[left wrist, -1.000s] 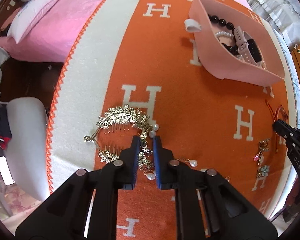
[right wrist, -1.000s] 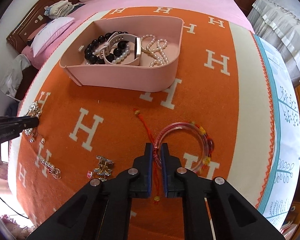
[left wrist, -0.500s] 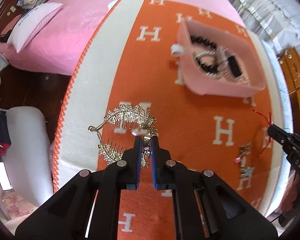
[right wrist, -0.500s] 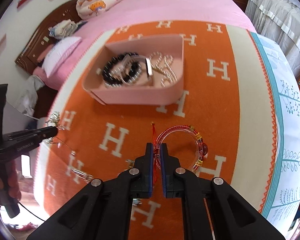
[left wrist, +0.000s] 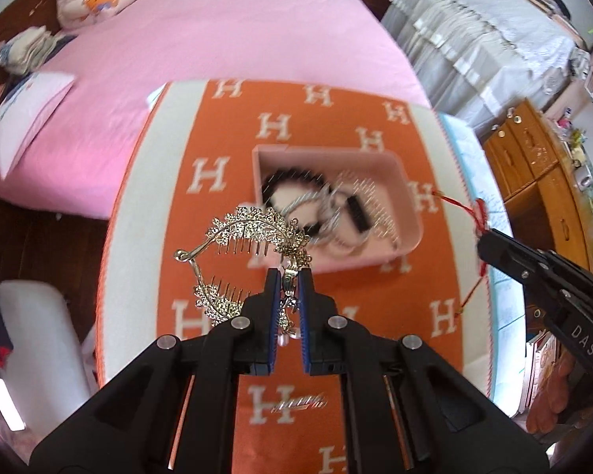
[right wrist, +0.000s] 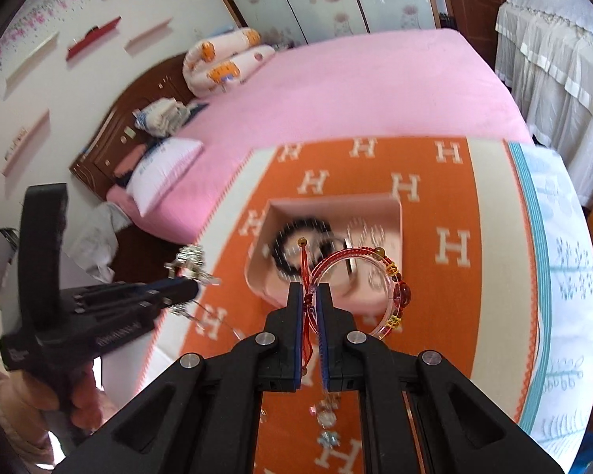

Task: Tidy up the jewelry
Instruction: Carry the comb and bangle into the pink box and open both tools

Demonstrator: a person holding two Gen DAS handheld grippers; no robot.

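Note:
My left gripper [left wrist: 288, 276] is shut on a gold leaf-shaped hair comb [left wrist: 253, 233] and holds it in the air, short of the pink tray [left wrist: 409, 229]. My right gripper [right wrist: 309, 290] is shut on a clear bangle with a red cord and beads [right wrist: 375, 284], also lifted, in front of the pink tray [right wrist: 400, 237]. The tray holds a black bead bracelet [right wrist: 292, 237], pearls and a watch, all blurred. The right gripper with the red cord shows at the right of the left wrist view [left wrist: 490, 243]; the left gripper with the comb shows at the left of the right wrist view [right wrist: 189, 288].
The tray sits on an orange blanket with white H letters [left wrist: 225, 138] over a round surface. Small earrings and brooches [right wrist: 328, 414] lie on the blanket below my right gripper. A gold piece [left wrist: 300, 403] lies under my left gripper. A pink bed [left wrist: 217, 39] is behind.
Both grippers have lifted their pieces off the blanket and risen well above it. The tray now sits lower and nearer the centre in both views.

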